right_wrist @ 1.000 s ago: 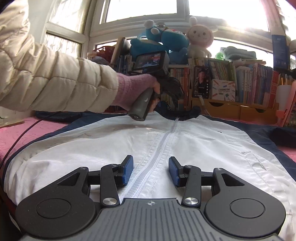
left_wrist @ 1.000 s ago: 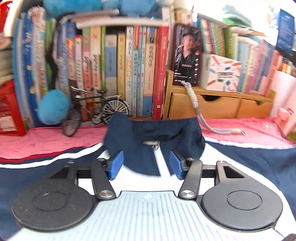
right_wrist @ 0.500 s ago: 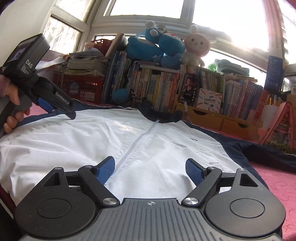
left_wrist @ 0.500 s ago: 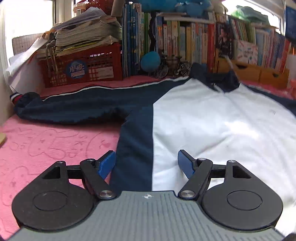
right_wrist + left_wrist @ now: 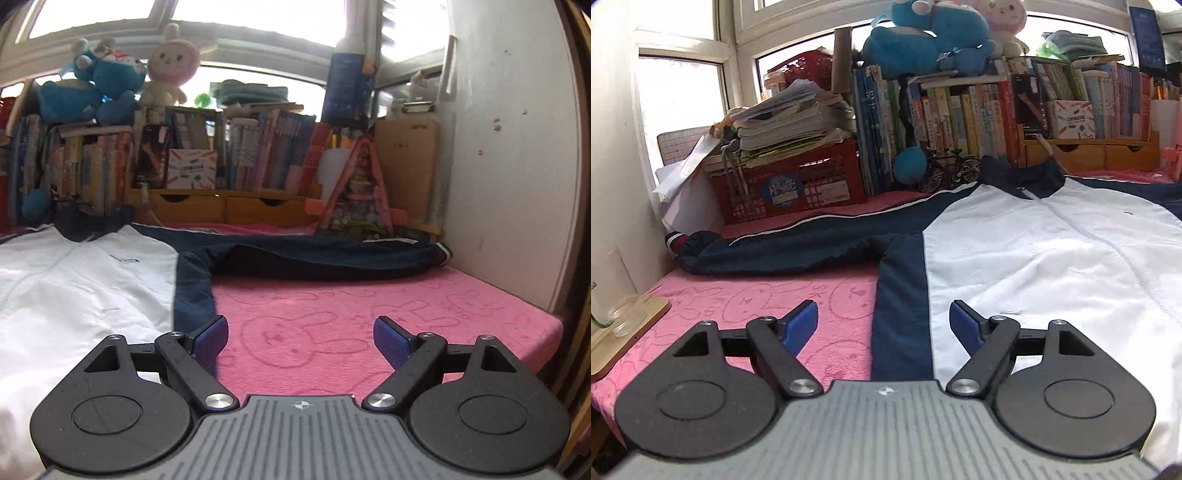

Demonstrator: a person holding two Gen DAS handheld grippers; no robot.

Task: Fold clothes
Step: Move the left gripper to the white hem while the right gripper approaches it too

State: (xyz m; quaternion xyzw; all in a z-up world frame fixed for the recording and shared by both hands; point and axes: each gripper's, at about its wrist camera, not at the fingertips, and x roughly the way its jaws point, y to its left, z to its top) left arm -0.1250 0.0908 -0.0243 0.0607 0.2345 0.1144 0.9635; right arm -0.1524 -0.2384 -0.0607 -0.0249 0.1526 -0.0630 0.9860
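A white zip-up jacket (image 5: 1034, 258) with navy sides, collar and sleeves lies flat, front up, on a pink cloth. My left gripper (image 5: 882, 325) hovers at its lower left edge, jaws opening. The navy side panel (image 5: 901, 295) lies beneath the gap, and the pads touch nothing. The left sleeve (image 5: 783, 251) stretches out to the left. In the right wrist view my right gripper (image 5: 300, 338) stands open over bare pink cloth (image 5: 369, 302), just right of the jacket (image 5: 74, 288). The right sleeve (image 5: 325, 258) runs toward the wall.
Rows of books (image 5: 960, 110) and a red crate (image 5: 790, 184) of papers line the back. Wooden drawers (image 5: 229, 206) sit behind the collar. A wooden tray with glassware (image 5: 620, 325) is at the near left. A wall (image 5: 517, 147) bounds the right side.
Both grippers pulled back from the jacket's middle and collar and swung outward, left to the left hem, right to the right side. Both sets of jaws widened. The other hand left the right view.
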